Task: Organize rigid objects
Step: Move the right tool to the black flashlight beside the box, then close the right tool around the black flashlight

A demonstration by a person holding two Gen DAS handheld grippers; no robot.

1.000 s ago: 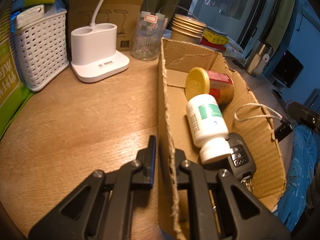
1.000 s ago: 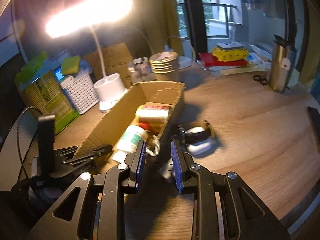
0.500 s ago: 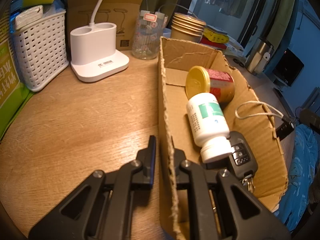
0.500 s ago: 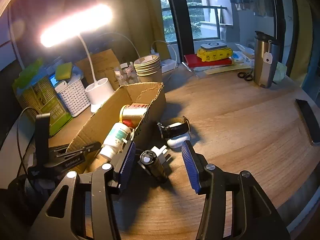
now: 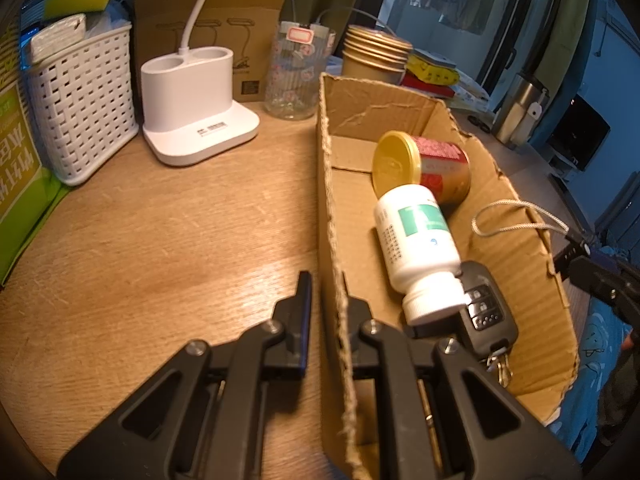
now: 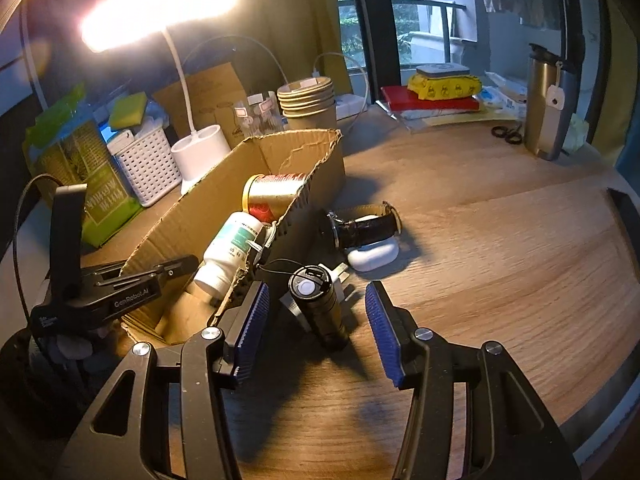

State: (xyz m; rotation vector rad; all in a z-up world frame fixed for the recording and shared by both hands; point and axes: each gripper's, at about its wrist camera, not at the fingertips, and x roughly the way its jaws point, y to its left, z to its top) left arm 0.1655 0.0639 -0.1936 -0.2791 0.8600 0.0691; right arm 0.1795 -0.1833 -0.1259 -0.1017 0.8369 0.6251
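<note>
1. clamping the near wall of the box point(image 5: 516, 264), the left gripper point(image 5: 328, 304) has one finger outside and one inside, closed tight on the cardboard.
2. lying inside the box are a white bottle point(image 5: 420, 248), a gold-lidded can point(image 5: 424, 166) behind it and a key fob point(image 5: 486, 312) partly under the bottle's cap.
3. the right gripper point(image 6: 316, 320) is spread wide and holds nothing; its blue pads point(image 6: 382, 336) flank a black torch point(image 6: 320, 306) without touching it.
4. the torch lies on the table point(image 6: 500, 248) just outside the box's right wall, its round end facing the camera, its cord looping up over the torn wall edge.
5. a white plug point(image 6: 340, 280) sits just behind the torch; further back a watch point(image 6: 362, 226) rests on a white case point(image 6: 374, 256).
6. a lit lamp point(image 6: 160, 8) glares at the rear left.
</note>
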